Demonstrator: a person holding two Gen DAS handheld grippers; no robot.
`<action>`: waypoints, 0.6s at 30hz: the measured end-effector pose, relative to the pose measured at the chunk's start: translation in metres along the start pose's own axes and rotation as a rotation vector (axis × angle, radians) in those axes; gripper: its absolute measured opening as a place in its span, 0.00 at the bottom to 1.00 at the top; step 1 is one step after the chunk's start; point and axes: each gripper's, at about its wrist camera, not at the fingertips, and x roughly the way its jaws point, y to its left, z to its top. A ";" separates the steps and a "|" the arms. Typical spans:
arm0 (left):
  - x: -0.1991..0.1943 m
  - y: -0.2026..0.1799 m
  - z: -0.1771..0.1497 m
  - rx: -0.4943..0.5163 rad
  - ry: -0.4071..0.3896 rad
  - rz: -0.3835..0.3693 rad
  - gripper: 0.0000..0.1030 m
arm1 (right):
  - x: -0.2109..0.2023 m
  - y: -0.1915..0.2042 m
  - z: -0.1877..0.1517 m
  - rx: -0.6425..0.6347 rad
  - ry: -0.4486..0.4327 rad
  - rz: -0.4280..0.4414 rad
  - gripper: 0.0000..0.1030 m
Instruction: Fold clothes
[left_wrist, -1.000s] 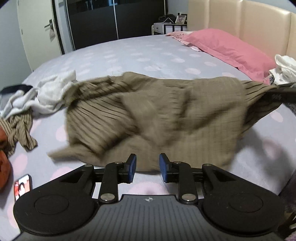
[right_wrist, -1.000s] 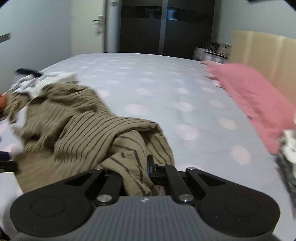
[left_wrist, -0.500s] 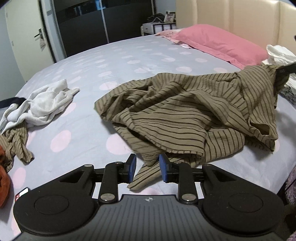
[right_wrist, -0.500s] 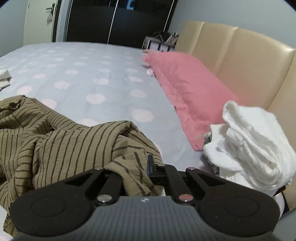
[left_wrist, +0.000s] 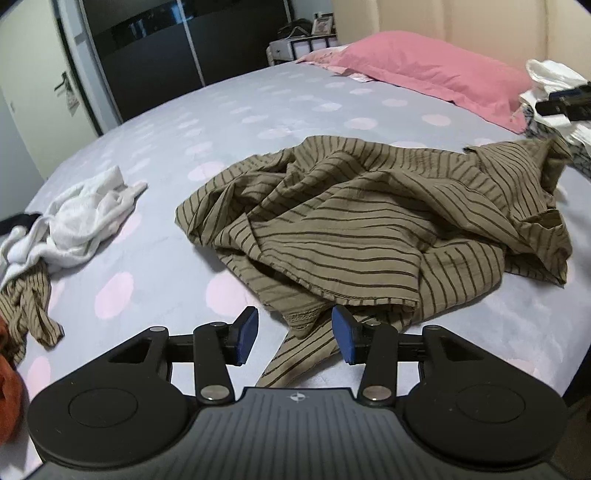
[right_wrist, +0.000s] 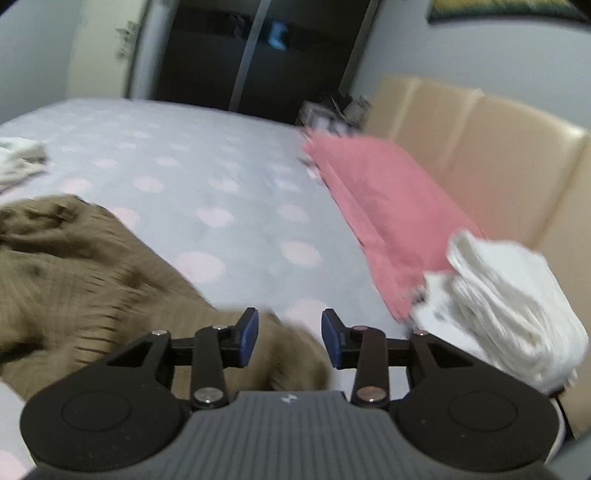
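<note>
An olive-brown striped garment (left_wrist: 369, 229) lies crumpled in the middle of the dotted bed sheet (left_wrist: 229, 122). In the left wrist view my left gripper (left_wrist: 295, 338) hovers at its near edge. Its jaws are opening, and a narrow tail of the cloth lies loose between the blue pads (left_wrist: 246, 334) without being pressed. My right gripper (right_wrist: 290, 339) is also opening just above the garment's far corner (right_wrist: 288, 354), which is blurred and lies slack under the pads. That gripper also shows as a dark shape (left_wrist: 565, 103) at the right in the left wrist view.
A white garment (left_wrist: 85, 218), another striped piece (left_wrist: 26, 306) and something orange (left_wrist: 9, 384) lie at the left. A pink pillow (right_wrist: 376, 192) and a stack of white cloth (right_wrist: 509, 302) sit by the beige headboard (right_wrist: 480, 147). Dark wardrobe doors (left_wrist: 177, 55) stand beyond the bed.
The right gripper's jaws have parted and let go of the garment's corner, which now lies on the bed. The left jaws have spread wider. The garment has settled from stretched to crumpled.
</note>
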 end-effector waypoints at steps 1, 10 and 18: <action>0.001 0.001 0.000 -0.005 0.004 0.005 0.41 | -0.002 0.011 0.000 -0.017 -0.005 0.046 0.42; 0.009 0.006 -0.006 -0.021 0.045 0.027 0.41 | -0.006 0.112 -0.009 -0.175 0.048 0.395 0.45; 0.021 0.007 -0.011 -0.016 0.077 0.045 0.43 | 0.010 0.168 -0.032 -0.362 0.125 0.564 0.59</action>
